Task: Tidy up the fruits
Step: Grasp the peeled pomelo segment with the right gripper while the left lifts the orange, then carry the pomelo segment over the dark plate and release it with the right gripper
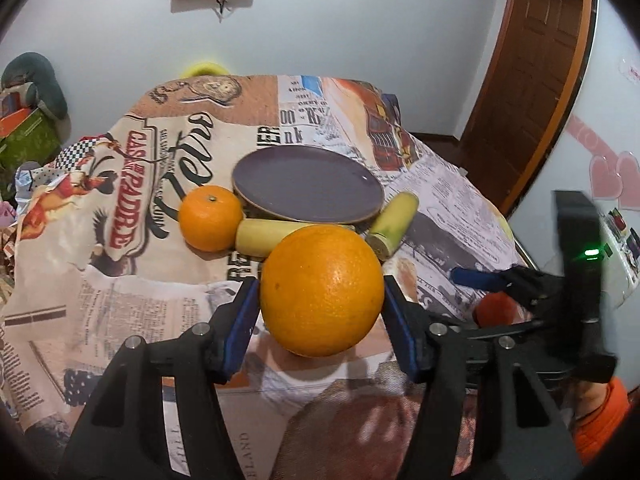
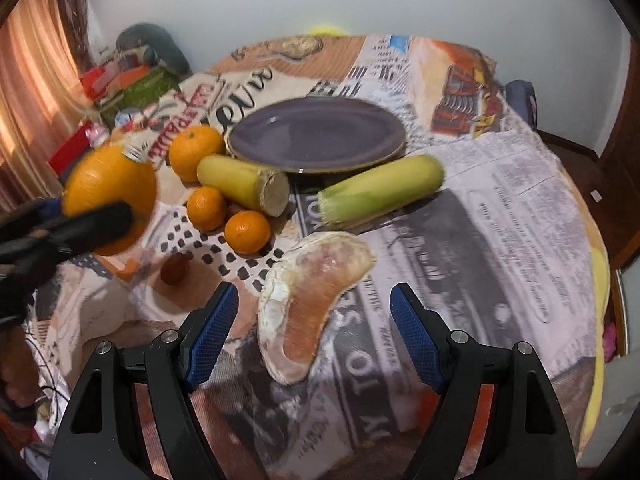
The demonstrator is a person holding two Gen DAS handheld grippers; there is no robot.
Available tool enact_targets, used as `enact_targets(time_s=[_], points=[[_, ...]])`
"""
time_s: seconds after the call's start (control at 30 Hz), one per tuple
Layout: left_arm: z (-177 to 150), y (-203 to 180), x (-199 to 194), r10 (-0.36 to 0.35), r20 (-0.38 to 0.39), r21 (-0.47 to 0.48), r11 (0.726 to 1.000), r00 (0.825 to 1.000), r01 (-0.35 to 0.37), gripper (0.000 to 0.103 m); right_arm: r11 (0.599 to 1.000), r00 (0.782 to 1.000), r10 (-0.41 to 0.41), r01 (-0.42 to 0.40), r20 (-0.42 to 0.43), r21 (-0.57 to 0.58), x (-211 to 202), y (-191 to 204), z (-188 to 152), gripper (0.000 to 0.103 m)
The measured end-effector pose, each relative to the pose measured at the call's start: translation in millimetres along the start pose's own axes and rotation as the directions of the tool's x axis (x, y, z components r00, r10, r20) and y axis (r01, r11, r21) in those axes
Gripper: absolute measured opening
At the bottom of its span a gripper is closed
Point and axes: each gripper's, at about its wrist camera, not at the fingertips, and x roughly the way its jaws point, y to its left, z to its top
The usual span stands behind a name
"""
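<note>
My left gripper [image 1: 320, 300] is shut on a big orange [image 1: 322, 290] and holds it above the table; the orange also shows at the left of the right wrist view [image 2: 108, 196]. A purple plate [image 1: 306, 186] [image 2: 316, 134] lies beyond it. A tangerine [image 1: 210, 218] [image 2: 194, 152] and two cut cane pieces [image 2: 244, 184] [image 2: 380, 190] lie by the plate. Two small tangerines [image 2: 206, 208] [image 2: 247, 232] lie in front. My right gripper [image 2: 312, 320] is open around a peeled pomelo segment [image 2: 308, 308] on the cloth, not touching it.
The round table wears a newspaper-print cloth [image 2: 500, 220]. A small dark red fruit [image 2: 174, 269] lies near the left front. Boxes and clutter [image 2: 124, 84] stand beyond the table's far left. A wooden door [image 1: 532, 80] is at the right.
</note>
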Motion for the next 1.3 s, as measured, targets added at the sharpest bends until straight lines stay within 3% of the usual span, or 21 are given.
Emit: enact_targets(time_s=[0.27, 0.37, 0.5, 0.67, 0.9, 1.3], points=[[-5, 4, 0, -0.006, 0.010, -0.013, 1.000, 1.000, 0.006, 0.060, 0.999, 0.998, -0.026, 0.028, -0.057, 0.038, 25, 0, 0, 0.063], [-5, 5, 1, -0.003, 0.012, -0.015, 1.000, 1.000, 0.003, 0.060, 0.999, 0.999, 0.002, 0.000, -0.049, 0.039, 22, -2, -3, 0.048], [-5, 5, -2, 0.000, 0.018, -0.018, 1.000, 1.000, 0.000, 0.060, 0.998, 0.999, 0.026, -0.023, -0.045, 0.063, 14, -9, -7, 0.039], [-2, 5, -6, 0.011, 0.027, -0.020, 1.000, 1.000, -0.010, 0.060, 0.994, 0.999, 0.048, -0.045, -0.022, 0.100, 1, -16, -8, 0.038], [8, 1, -15, 0.031, 0.056, -0.006, 1.000, 0.998, -0.030, 0.060, 0.996, 0.996, 0.021, -0.028, 0.084, 0.079, -34, -16, 8, 0.038], [51, 3, -27, 0.058, 0.148, 0.009, 0.998, 0.987, -0.060, 0.060, 1.000, 0.966, -0.001, -0.002, 0.259, 0.009, -72, -10, 59, 0.038]])
